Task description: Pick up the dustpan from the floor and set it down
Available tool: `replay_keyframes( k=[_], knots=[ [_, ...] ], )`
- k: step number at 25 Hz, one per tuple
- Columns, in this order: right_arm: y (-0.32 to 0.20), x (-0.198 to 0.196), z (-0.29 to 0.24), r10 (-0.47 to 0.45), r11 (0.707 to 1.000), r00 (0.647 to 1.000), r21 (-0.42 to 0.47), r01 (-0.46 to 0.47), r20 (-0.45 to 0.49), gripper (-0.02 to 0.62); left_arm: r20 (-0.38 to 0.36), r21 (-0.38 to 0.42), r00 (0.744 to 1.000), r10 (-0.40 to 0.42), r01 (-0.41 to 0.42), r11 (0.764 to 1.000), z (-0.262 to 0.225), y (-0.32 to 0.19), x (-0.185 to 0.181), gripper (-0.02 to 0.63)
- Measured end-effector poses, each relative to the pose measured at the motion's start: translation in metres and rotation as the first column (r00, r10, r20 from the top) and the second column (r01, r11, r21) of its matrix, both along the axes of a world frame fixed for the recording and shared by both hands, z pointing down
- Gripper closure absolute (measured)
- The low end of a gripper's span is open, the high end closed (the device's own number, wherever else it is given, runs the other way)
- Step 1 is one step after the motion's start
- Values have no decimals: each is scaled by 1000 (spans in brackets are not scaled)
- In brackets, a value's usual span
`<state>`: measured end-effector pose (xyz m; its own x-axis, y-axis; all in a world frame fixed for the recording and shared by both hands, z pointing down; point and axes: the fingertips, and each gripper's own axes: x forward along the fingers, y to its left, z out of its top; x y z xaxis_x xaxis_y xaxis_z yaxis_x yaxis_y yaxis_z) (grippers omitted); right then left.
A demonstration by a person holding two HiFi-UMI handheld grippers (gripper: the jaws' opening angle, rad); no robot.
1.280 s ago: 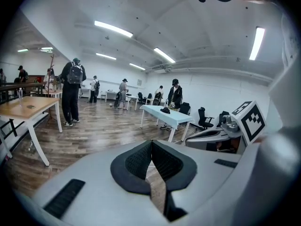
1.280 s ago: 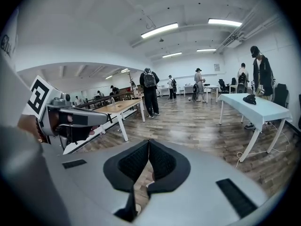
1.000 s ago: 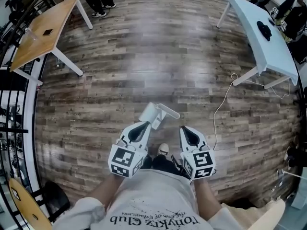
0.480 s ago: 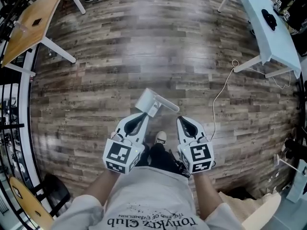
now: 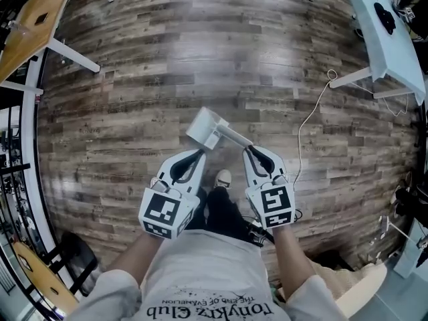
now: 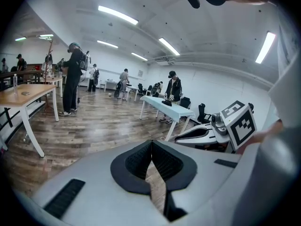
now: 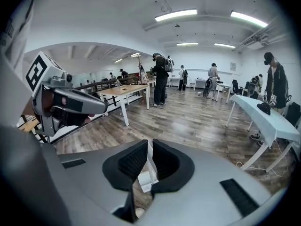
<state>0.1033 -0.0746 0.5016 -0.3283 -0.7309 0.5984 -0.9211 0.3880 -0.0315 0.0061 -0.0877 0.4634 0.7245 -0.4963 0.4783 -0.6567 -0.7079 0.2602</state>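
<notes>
The right tongs point(image 5: 251, 151) are clenched on the thin white handle point(image 5: 234, 138) of the dustpan point(image 5: 204, 127). In the right gripper view the ribbed black pads point(image 7: 132, 163) press on a white strip of that handle point(image 7: 149, 166) on both sides. The left tongs point(image 5: 198, 154) are clenched too, with nothing in them. In the left gripper view their tips point(image 6: 151, 142) meet, and only floor boards show through the slit below.

The dustpan is held up over the wooden floor point(image 5: 167, 59), ahead of the person's shoe point(image 5: 223, 177). Its white pan lies to the upper left of the handle, just beside the left tongs' tips; whether they touch it cannot be told. The two tongs sit side by side in front of the person's body.

A white cable point(image 5: 309, 129) trails across the boards to the right. A pale blue table point(image 5: 381, 25) stands at the upper right and a wooden table point(image 5: 33, 25) at the upper left. Several people stand further back in the room, among them one in dark clothes point(image 7: 161, 79) beside the wooden table.
</notes>
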Motion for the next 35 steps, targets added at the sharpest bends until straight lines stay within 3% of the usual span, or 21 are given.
replay_keyframes(
  k=[1,3,13,27,35],
  knots=[
    [-2,-2,4,-15,1000,1000,-8,15,-1,560,1,-4,1000,0,0,1000,2,-1,0,583],
    [-6,-7,13,-46,998,999,-31,46,-7,470,4,-14,1000,-3,3,1000,7,-4,-2,583],
    [-28,-18,59,-203,974,977,-118,195,-63,370,20,-49,999,-25,26,998,26,-20,-15,583],
    [-43,-26,119,-372,913,921,-225,341,-116,357,28,-81,999,-40,42,996,42,-31,-17,583],
    [-43,-35,135,-415,890,903,-259,376,-114,359,34,-97,998,-48,51,994,48,-27,-22,583]
  ],
)
